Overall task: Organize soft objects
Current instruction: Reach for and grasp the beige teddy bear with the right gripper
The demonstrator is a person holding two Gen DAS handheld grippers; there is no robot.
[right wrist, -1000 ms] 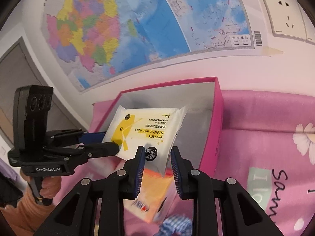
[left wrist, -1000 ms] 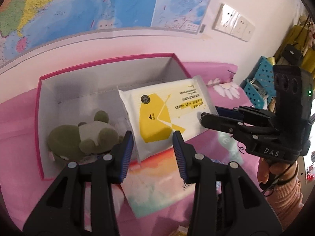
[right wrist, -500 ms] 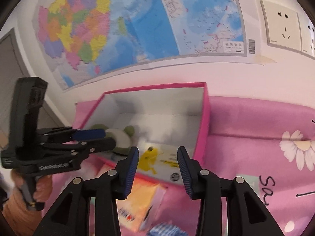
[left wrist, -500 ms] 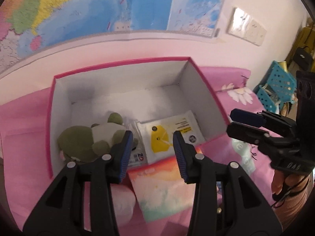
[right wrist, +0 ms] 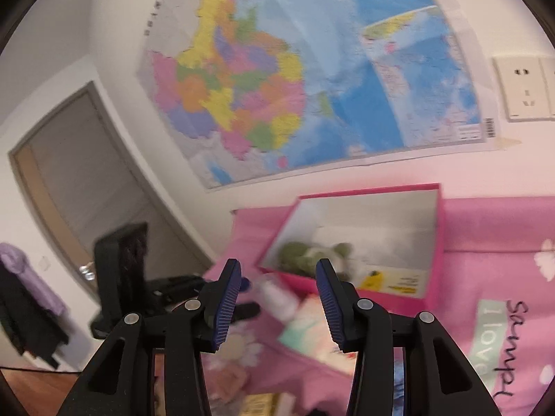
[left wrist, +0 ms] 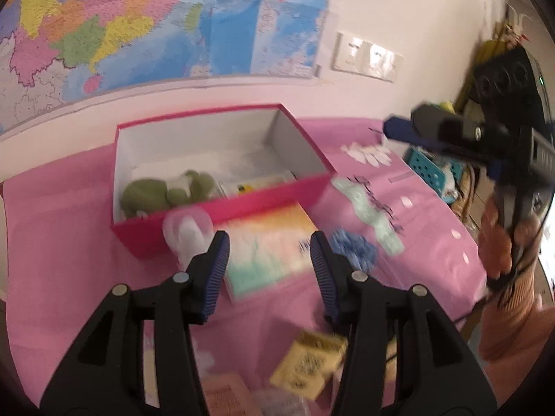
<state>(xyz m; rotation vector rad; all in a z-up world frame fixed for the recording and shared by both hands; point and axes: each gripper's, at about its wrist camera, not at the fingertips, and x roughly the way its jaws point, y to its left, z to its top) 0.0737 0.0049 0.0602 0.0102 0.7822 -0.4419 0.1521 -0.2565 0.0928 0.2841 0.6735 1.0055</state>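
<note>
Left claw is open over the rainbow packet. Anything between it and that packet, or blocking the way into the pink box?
Nothing visible lies between the left claw and the rainbow packet. Toward the pink box, only its near wall must be cleared. The translucent bottle stands to the packet's left against that wall, beside the path.

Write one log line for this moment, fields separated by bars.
left hand-held gripper open | right hand-held gripper open | plush toy, wipes pack in pink box

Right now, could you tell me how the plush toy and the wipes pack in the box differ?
The plush toy is green and lumpy; the wipes pack is flat, white and yellow. The toy fills the box's left end, and the pack lies to its right. Both lie inside, with neither gripper holding them.
</note>
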